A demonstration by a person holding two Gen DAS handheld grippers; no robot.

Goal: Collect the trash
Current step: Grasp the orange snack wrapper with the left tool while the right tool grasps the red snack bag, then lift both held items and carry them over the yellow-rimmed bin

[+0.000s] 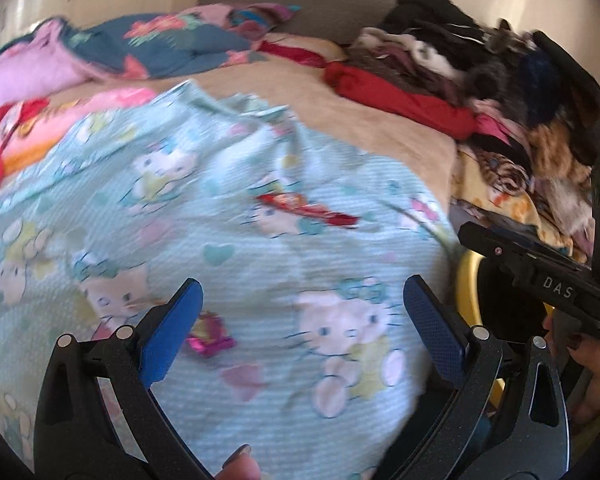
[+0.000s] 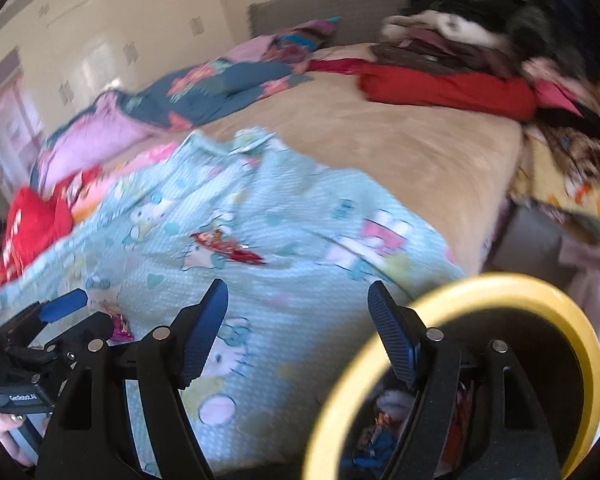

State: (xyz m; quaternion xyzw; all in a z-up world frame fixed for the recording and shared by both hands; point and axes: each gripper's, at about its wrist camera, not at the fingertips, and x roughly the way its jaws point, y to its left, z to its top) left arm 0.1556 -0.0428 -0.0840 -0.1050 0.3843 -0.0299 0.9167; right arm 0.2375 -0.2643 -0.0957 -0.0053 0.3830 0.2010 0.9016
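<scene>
2 grippers hang over the bed, both with jaws spread wide and nothing between the blue pads: the left gripper (image 1: 300, 312) and the right gripper (image 2: 298, 320). On the pale blue cat-print blanket (image 1: 260, 264) lies a red wrapper (image 1: 306, 209), long axis slanting down toward the right. A small pink wrapper (image 1: 210, 334) sits just beside the left gripper's left pad. A yellow-rimmed bin (image 2: 480, 286) stands at the bed's edge.
</scene>
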